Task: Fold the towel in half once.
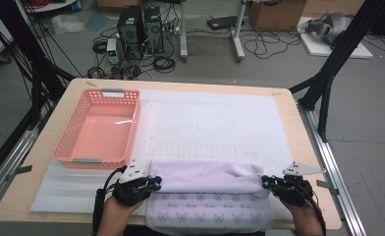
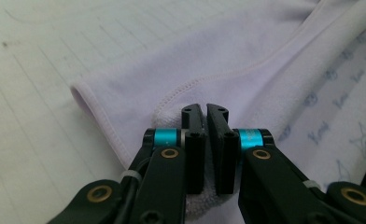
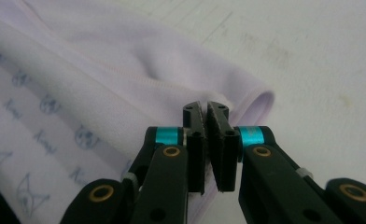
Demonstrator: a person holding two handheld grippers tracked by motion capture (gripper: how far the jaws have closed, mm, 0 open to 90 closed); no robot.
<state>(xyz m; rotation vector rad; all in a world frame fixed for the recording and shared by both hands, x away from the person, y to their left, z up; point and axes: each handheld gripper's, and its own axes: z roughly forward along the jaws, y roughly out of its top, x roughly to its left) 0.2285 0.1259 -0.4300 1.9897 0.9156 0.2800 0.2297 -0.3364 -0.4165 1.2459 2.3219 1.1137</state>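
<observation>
At the bottom of the frame, the left gripper and right gripper each clench an edge of the lilac towel, folded over itself

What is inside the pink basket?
The pink basket looks empty; its bare bottom shows. The strip of floor right behind its near wall is hidden.

An empty pink basket sits at the table's left on a white mat.
</observation>
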